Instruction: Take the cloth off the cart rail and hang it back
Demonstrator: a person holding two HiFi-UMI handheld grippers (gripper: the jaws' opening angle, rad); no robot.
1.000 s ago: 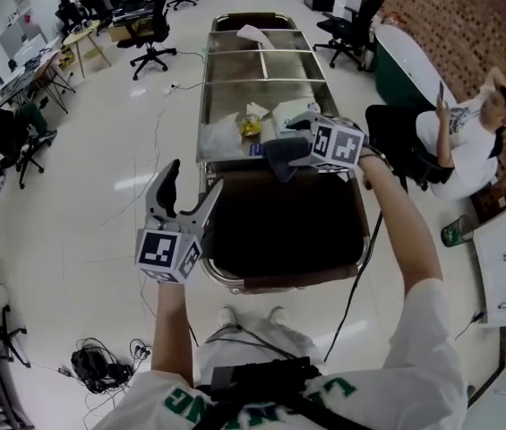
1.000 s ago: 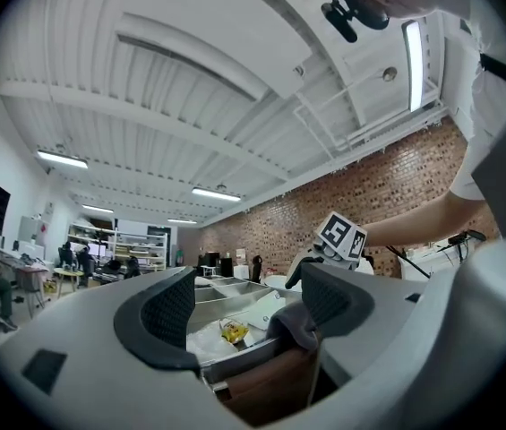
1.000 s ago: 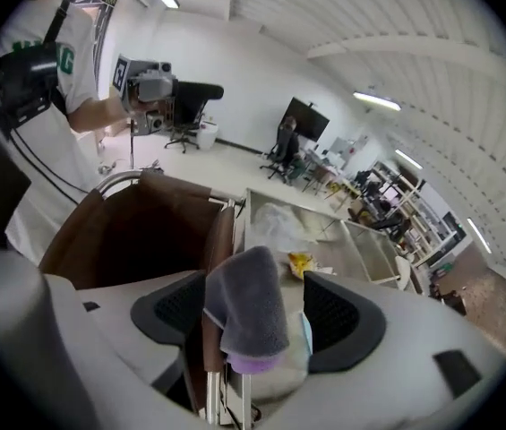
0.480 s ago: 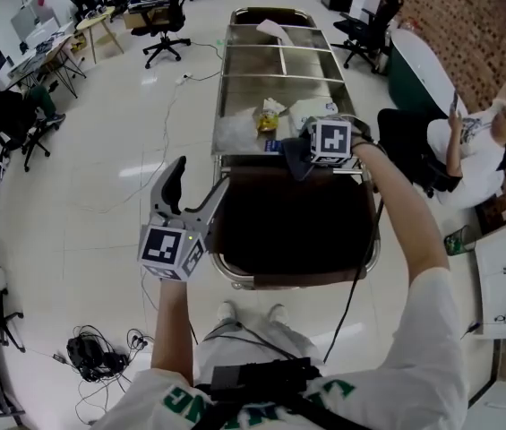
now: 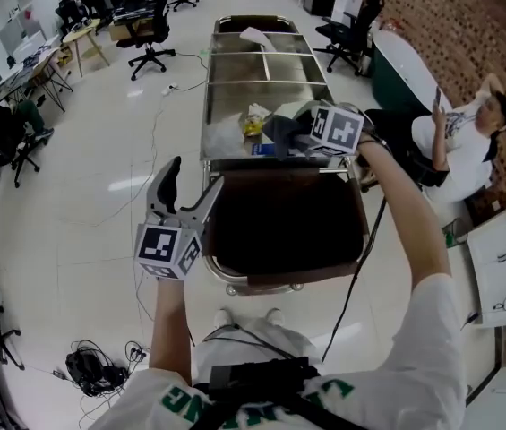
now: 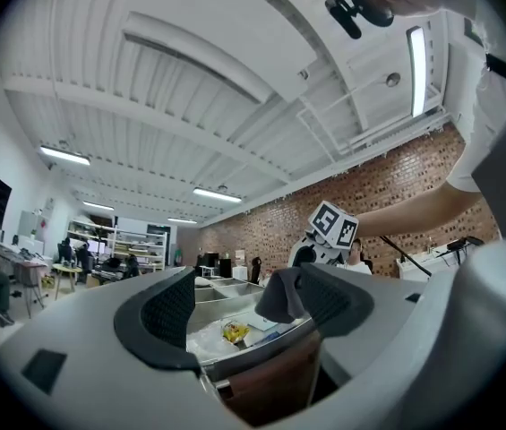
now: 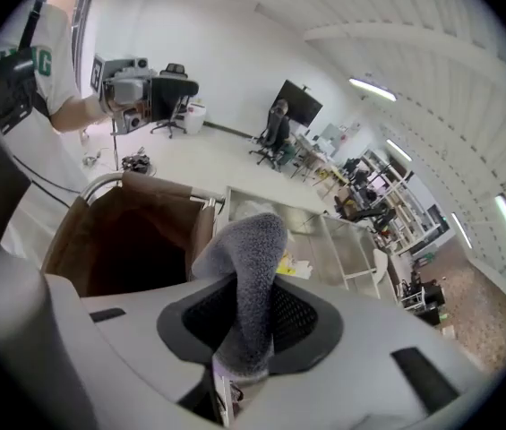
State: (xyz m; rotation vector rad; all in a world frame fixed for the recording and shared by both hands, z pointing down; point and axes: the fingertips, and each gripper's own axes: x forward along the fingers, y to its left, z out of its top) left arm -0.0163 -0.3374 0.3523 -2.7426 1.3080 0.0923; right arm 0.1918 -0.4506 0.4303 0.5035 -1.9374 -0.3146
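The grey cloth (image 5: 281,129) is bunched up and lifted just above the cart's near rail (image 5: 270,158). My right gripper (image 5: 304,133) is shut on it. In the right gripper view the cloth (image 7: 249,267) stands pinched between the dark pads of the right gripper (image 7: 244,330). My left gripper (image 5: 192,184) is held at the cart's left corner beside the brown bag (image 5: 284,227), jaws open and holding nothing. In the left gripper view the cloth (image 6: 279,294) shows ahead of the open left gripper (image 6: 251,305).
The steel cart (image 5: 261,65) carries a yellow packet (image 5: 251,125), plastic wrapping and a white rag (image 5: 254,34) at its far end. A seated person (image 5: 467,141) is to the right. Office chairs (image 5: 150,38) stand beyond. Cables (image 5: 91,365) lie on the floor at the left.
The right gripper has shut on the cloth and raised it off the rail, away from me. The left gripper has stayed where it was, open.
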